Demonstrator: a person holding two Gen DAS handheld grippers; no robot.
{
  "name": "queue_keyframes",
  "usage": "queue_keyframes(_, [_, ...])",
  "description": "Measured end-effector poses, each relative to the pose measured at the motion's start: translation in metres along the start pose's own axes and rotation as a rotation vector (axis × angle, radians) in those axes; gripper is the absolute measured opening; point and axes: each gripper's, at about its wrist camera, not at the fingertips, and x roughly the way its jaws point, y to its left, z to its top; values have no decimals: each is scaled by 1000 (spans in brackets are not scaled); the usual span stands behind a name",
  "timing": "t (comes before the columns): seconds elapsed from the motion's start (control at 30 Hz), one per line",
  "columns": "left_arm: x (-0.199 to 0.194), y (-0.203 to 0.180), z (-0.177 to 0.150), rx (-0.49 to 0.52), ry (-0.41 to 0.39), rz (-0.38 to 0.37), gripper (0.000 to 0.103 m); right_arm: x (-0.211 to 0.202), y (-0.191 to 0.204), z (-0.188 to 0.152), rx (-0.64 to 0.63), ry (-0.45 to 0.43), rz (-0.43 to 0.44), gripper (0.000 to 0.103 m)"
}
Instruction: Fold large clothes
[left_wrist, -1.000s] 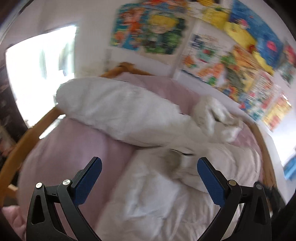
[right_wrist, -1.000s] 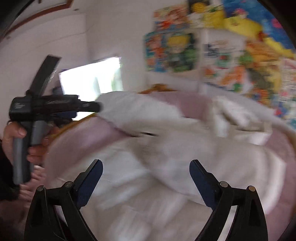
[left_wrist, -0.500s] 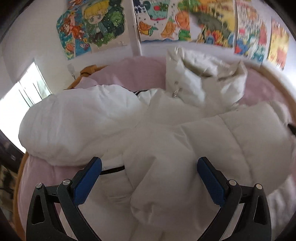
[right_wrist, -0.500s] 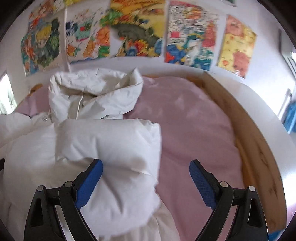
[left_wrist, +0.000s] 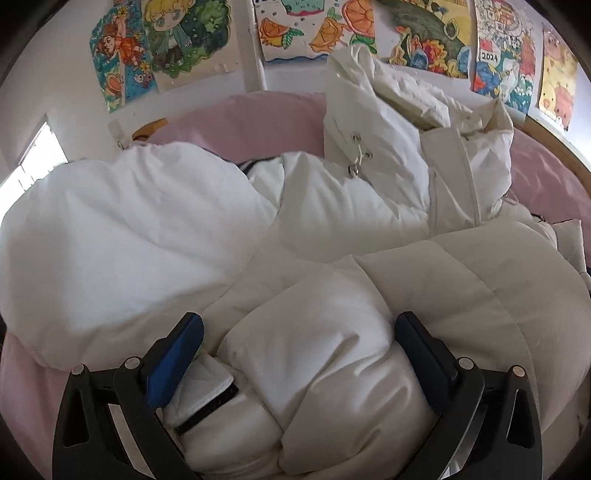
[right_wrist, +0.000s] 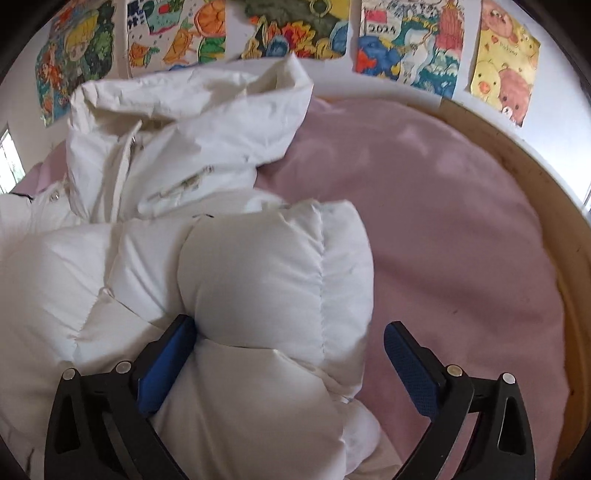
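A large white puffer jacket (left_wrist: 369, 229) lies on a pink bed, its hood (left_wrist: 399, 122) standing up at the far side. My left gripper (left_wrist: 299, 354) is open, its blue pads astride a puffy fold of the jacket near a cuff (left_wrist: 203, 387). In the right wrist view the jacket (right_wrist: 110, 277) fills the left half, with the hood (right_wrist: 192, 122) behind. My right gripper (right_wrist: 291, 362) is open, its jaws astride the folded sleeve end (right_wrist: 277, 273); the left pad touches the fabric.
The pink bedsheet (right_wrist: 443, 229) stretches to the right. The wooden bed frame (right_wrist: 546, 206) curves round the far right edge. Colourful posters (left_wrist: 317, 33) hang on the white wall behind. A window (left_wrist: 33, 155) is at the far left.
Both grippers have swung from the left of the bed to face the wall, then moved down and closer onto the jacket. Both stay open.
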Motion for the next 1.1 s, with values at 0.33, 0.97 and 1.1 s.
queue_keyframes(0.33, [3, 0, -2, 22, 15, 36, 102, 4, -12, -9, 59, -1, 54, 102])
queue_keyframes(0.97, [-2, 9, -21, -35, 22, -21, 102, -31, 80, -15, -191, -71, 150, 103])
queue_keyframes(1.1, [-13, 15, -15, -54, 32, -43, 102, -30, 77, -14, -186, -66, 163, 103])
